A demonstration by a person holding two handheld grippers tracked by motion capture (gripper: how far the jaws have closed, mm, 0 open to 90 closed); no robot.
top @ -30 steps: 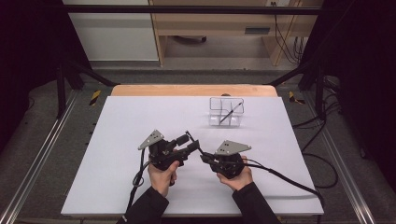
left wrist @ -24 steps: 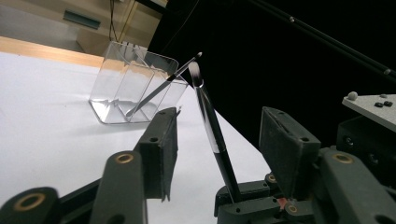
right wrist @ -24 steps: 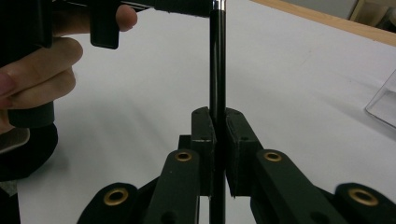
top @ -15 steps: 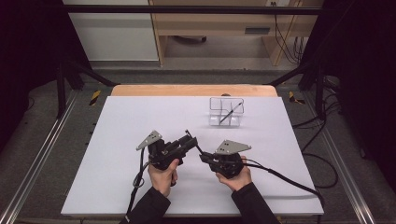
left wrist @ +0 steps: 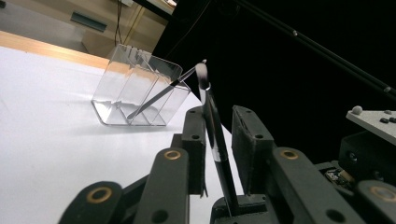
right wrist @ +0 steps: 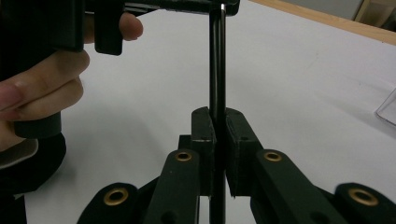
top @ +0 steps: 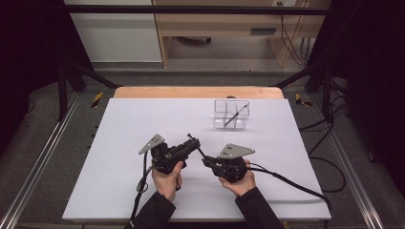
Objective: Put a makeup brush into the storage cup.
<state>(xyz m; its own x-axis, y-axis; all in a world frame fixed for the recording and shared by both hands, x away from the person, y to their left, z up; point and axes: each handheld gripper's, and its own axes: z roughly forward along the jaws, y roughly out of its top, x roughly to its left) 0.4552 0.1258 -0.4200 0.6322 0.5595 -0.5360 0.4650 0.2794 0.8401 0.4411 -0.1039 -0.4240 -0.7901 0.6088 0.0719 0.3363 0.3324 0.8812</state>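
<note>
— So, where is the brush [left wrist: 216, 140] at this moment?

— Between the two hands, near the front middle of the white table [top: 119, 143]. The right gripper [right wrist: 218, 128] is clenched on its dark handle; in the right gripper view the pads press on the thin stem from both sides, and the stem runs straight up toward twelve o'clock.

— And the left gripper [left wrist: 218, 123]?

— Its jaws have just been closing, with the brush standing between them. In the left gripper view the handle lies against the left pad, while a gap remains to the right pad, so it is not yet gripped there. The pale bristle tip [left wrist: 202, 77] pokes out beyond the jaws, toward twelve o'clock.

— How do the two grippers sit in the high view?

— The left gripper [top: 191, 143] points toward two o'clock, the right gripper [top: 206, 161] toward ten o'clock, and their tips nearly meet. The left hand [top: 167, 179] and right hand [top: 241, 181] come in from six o'clock.

— Anything else on the table?

— A clear plastic holder [top: 231, 114] with compartments, at about one o'clock from the grippers and well apart from them. A second brush [top: 236, 116] leans tilted inside it.
</note>
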